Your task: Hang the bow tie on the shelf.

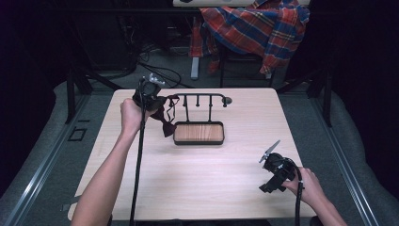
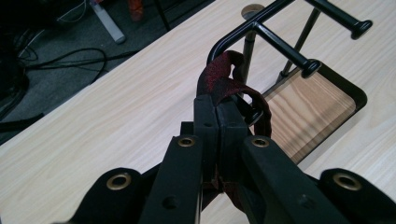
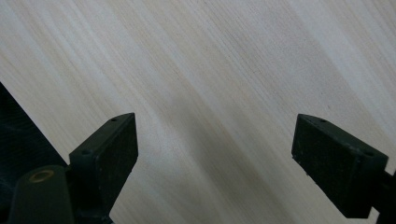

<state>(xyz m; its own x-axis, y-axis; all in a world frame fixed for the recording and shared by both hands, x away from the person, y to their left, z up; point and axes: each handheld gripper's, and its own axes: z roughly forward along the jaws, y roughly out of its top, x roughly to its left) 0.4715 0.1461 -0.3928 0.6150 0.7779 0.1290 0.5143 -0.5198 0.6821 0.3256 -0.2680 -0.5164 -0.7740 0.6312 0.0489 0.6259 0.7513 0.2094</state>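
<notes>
While the left gripper [image 1: 149,96] sits in the upper left part of the high view, its two black jaws are pressed tight on a dark red strap [image 2: 223,81]. In the left gripper view the strap loops up from the jaws, right beside the curved end of a black metal rack [image 2: 280,46]. The rack stands on a small tray [image 1: 198,133] with a wood floor, near the middle of the light wood table [image 1: 211,183]. In the high view a dark red bow [image 1: 165,123] hangs just left of the tray. The right gripper [image 3: 215,154] is in the lower right of the high view, with its jaws wide apart over bare table. A plaid shirt [image 1: 256,28] hangs at the top.
</notes>
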